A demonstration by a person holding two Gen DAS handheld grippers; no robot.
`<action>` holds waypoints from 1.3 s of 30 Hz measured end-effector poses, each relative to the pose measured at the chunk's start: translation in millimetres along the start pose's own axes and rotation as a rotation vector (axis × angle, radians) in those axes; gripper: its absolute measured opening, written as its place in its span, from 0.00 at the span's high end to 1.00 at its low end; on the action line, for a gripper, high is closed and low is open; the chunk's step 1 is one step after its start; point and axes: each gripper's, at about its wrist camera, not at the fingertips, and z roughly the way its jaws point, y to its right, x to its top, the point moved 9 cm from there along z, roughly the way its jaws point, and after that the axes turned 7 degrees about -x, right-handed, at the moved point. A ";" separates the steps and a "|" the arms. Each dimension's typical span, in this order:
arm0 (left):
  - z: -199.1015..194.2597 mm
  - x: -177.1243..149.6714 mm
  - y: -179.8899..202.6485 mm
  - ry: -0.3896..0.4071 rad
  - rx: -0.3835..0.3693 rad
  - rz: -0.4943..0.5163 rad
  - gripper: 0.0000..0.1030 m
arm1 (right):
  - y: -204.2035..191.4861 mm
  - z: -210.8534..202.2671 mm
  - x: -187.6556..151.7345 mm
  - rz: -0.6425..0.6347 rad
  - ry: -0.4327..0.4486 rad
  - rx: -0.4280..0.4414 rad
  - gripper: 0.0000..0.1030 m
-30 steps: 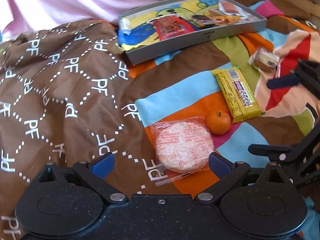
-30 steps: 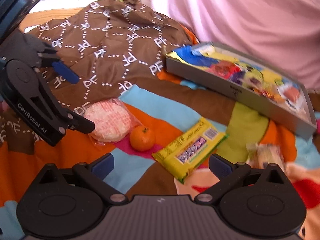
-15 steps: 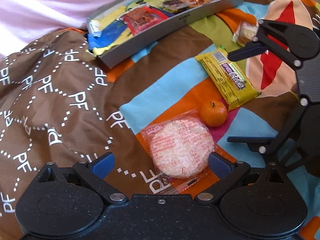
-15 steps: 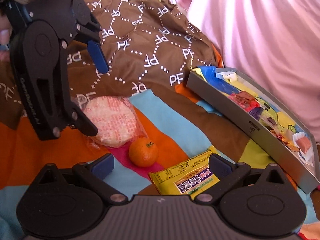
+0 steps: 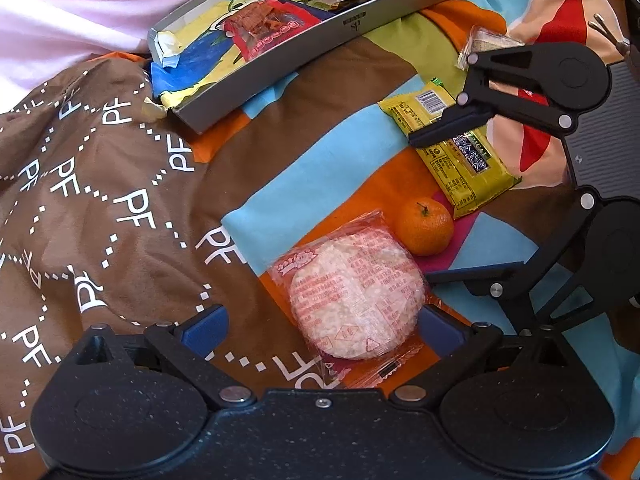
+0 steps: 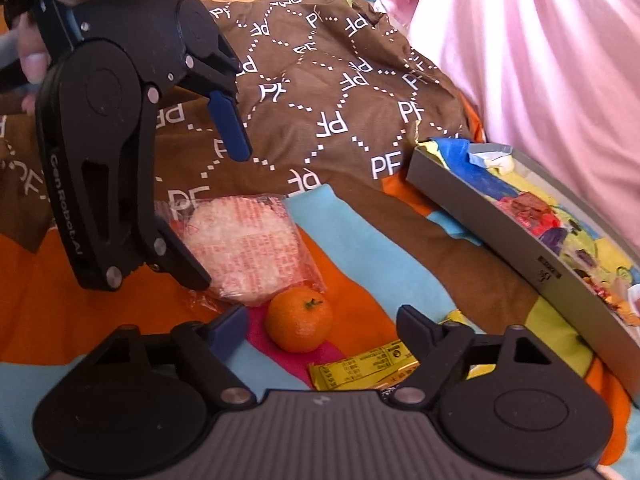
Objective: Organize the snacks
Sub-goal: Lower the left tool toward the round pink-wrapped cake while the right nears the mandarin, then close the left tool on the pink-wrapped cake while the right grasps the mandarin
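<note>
a: the left tongs (image 5: pixel 320 328) gape wide around the rice cracker pack (image 5: pixel 356 292), holding nothing. what could go wrong?

b: its slick wrapper may slide, or the blue pads may pinch the bedspread (image 5: pixel 120 208) underneath.

a: and the right tongs (image 6: pixel 320 328)?

b: wide too, empty, straddling the mandarin (image 6: pixel 299 319); it could roll. both tongs crowd each other. the yellow bar (image 5: pixel 452 148) and small packet (image 5: pixel 486 40) lie between them and the tray (image 5: pixel 360 20).
</note>
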 end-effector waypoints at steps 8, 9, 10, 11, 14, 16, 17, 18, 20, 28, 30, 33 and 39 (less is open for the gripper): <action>5.1 6.7 0.8 -0.023 -0.045 0.054 0.02 | -0.2 -0.2 -1.5 0.036 -0.008 0.068 0.42; 5.7 7.7 2.1 -0.026 -0.054 0.073 0.02 | -0.8 -0.2 -1.6 0.037 -0.009 0.075 0.43; 6.4 8.5 3.7 -0.029 -0.062 0.097 0.02 | -1.3 0.1 -1.5 0.037 -0.010 0.081 0.46; 7.4 9.2 5.2 -0.032 -0.070 0.120 0.02 | -1.9 -0.2 -1.7 0.037 -0.010 0.088 0.51; 12.3 9.4 7.1 -0.045 -0.090 0.140 0.02 | -3.7 -2.6 -2.3 0.026 -0.014 0.097 0.61; 14.7 8.4 6.4 -0.045 -0.100 0.119 0.02 | -4.0 -4.9 -2.5 0.013 -0.017 0.092 0.61; 15.6 8.0 5.6 -0.041 -0.103 0.105 0.02 | -3.4 -5.6 -2.7 0.011 -0.018 0.088 0.61; 16.4 7.4 4.7 -0.038 -0.106 0.098 0.02 | -2.5 -6.0 -2.9 0.013 -0.021 0.086 0.62; 17.6 6.9 4.1 -0.034 -0.110 0.101 0.02 | -0.2 -6.7 -3.7 0.018 -0.029 0.077 0.62; 17.9 9.9 14.4 -0.010 -0.090 0.281 0.01 | 8.2 -14.3 -4.2 0.053 -0.050 0.058 0.62; 18.7 10.9 17.8 0.000 -0.090 0.340 0.01 | 8.6 -14.3 -4.5 0.057 -0.053 0.059 0.62; 21.1 12.6 21.1 -0.005 -0.116 0.403 0.01 | 8.2 -12.9 -5.1 0.061 -0.056 0.061 0.62; 28.8 16.6 10.6 -0.050 -0.211 0.339 0.01 | 8.5 -11.9 -5.8 0.072 -0.058 0.062 0.62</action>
